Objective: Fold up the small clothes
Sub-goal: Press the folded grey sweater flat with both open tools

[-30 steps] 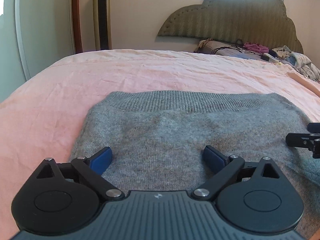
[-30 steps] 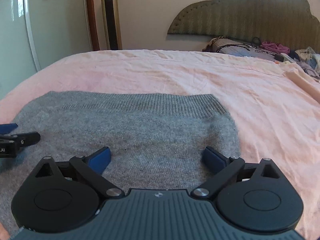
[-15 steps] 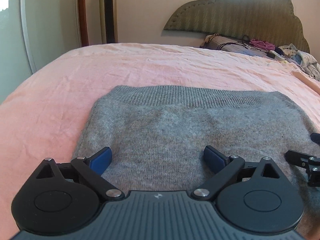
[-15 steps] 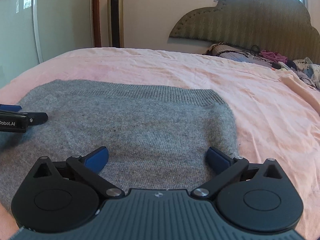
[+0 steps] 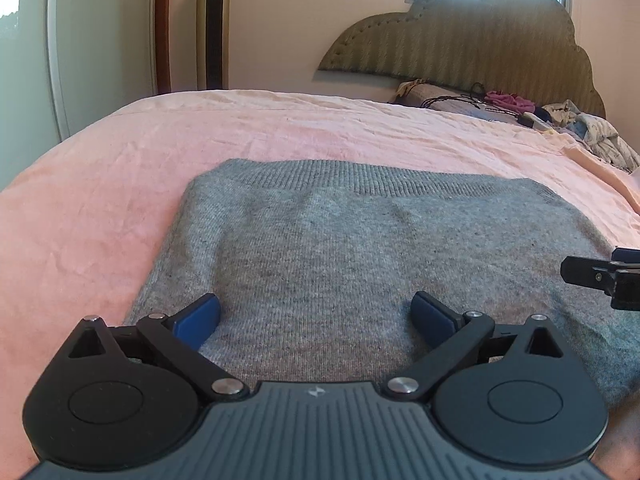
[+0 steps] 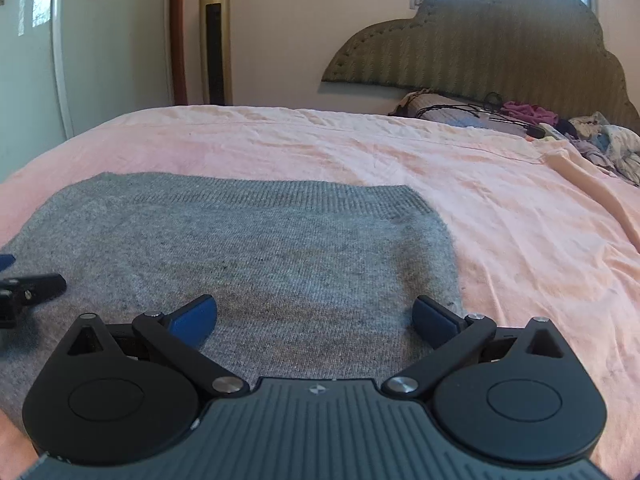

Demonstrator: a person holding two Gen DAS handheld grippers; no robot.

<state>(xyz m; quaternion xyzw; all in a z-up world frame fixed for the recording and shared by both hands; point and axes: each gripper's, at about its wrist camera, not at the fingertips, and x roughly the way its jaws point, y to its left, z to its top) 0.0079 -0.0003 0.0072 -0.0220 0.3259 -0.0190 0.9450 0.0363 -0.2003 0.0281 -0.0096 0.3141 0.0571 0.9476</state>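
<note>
A grey knit garment [image 5: 360, 248] lies flat on the pink bed sheet [image 5: 100, 184], its ribbed band along the far edge. My left gripper [image 5: 316, 314] hovers over the garment's near left part, jaws wide open with nothing between the blue pads. In the right wrist view the same garment [image 6: 260, 248] fills the left and middle. My right gripper [image 6: 316, 314] stands open over its near right part, close to the right side edge. Each gripper's black finger shows at the edge of the other's view.
A padded headboard [image 5: 460, 40] and a heap of loose clothes and cables [image 5: 560, 120] sit at the far right of the bed. A tall tower fan [image 5: 212, 24] and a white cabinet door [image 6: 28, 60] stand beyond the bed's far left side.
Both grippers have drifted a little back from the garment's ribbed edge, so more sheet shows beyond it. The right gripper's jaws widened slightly. The garment itself has not moved.
</note>
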